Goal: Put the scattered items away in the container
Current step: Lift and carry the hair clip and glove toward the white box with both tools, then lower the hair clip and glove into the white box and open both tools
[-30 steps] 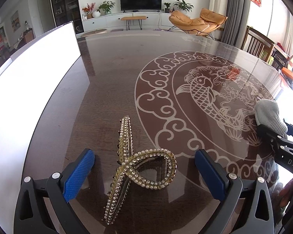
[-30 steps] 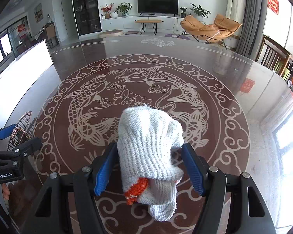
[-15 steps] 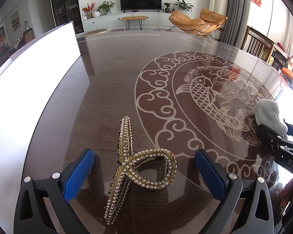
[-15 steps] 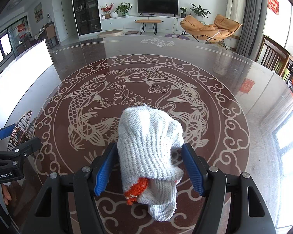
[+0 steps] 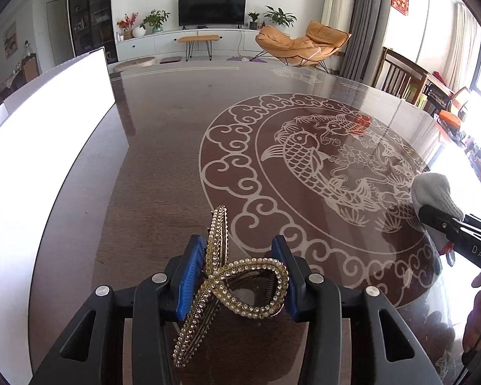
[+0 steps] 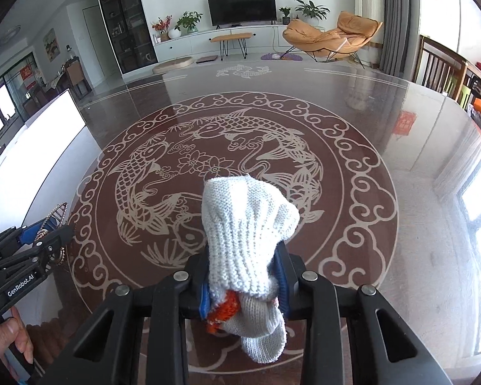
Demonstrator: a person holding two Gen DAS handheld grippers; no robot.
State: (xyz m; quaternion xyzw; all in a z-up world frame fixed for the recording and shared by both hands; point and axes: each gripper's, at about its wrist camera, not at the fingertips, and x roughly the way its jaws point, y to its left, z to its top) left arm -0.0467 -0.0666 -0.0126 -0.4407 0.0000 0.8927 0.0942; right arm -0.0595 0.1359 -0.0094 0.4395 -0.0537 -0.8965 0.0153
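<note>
A gold hair clip (image 5: pixel 216 240) set with pearls lies on the dark table, between the blue pads of my left gripper (image 5: pixel 239 256). Its jaws are closing and both pads touch the clip's sides. A white knitted glove (image 6: pixel 243 224) with an orange cuff sits in my right gripper (image 6: pixel 243 256). Those jaws are closing too, and the pads squeeze the glove near the cuff. In the left wrist view the right gripper (image 5: pixel 449 224) and glove (image 5: pixel 433 189) show at the right edge. In the right wrist view the left gripper (image 6: pixel 45 234) shows at the far left.
A large white container (image 5: pixel 48 112), washed out by light, stands along the table's left side, also seen as the white container (image 6: pixel 48 122). The glossy table (image 6: pixel 352 128) bears a round koi design. Wooden chairs (image 5: pixel 400 77) stand at the far right edge.
Both pairs of jaws have come in from wide open onto their things: the left around the hair clip, the right onto the glove, which now bulges above the pads.
</note>
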